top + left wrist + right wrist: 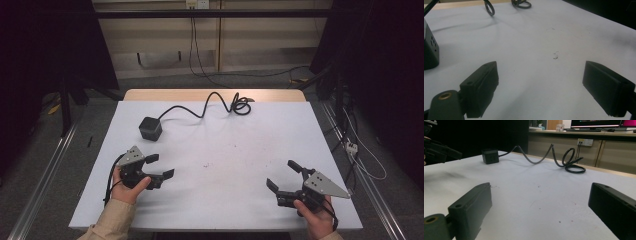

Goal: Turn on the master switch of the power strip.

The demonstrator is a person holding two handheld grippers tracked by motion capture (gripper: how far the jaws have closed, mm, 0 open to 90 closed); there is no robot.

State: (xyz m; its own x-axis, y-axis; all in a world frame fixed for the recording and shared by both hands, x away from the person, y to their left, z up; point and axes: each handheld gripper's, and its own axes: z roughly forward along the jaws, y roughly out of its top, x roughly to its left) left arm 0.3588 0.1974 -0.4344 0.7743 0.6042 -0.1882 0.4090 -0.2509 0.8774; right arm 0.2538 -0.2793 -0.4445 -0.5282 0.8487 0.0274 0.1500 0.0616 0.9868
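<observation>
High view: the black cube-shaped power block (150, 128) sits on the white bench (220, 200) toward the far left, its cable (210, 106) running in loops to a coil near the far edge. Nothing is held. The left tool (161, 166) is in the person's left hand at the near left, just short of the block, jaws spread apart with bare bench between them. The right tool (284, 174) rests low at the near right, well apart from the block, jaws likewise spread and empty.

Status, as judged: no grasp is made and the block and cable lie untouched. The left tool stands nearest the block and appears placed to approach it. Reaching, closing on the block or cable, and any handling remain to be done.
</observation>
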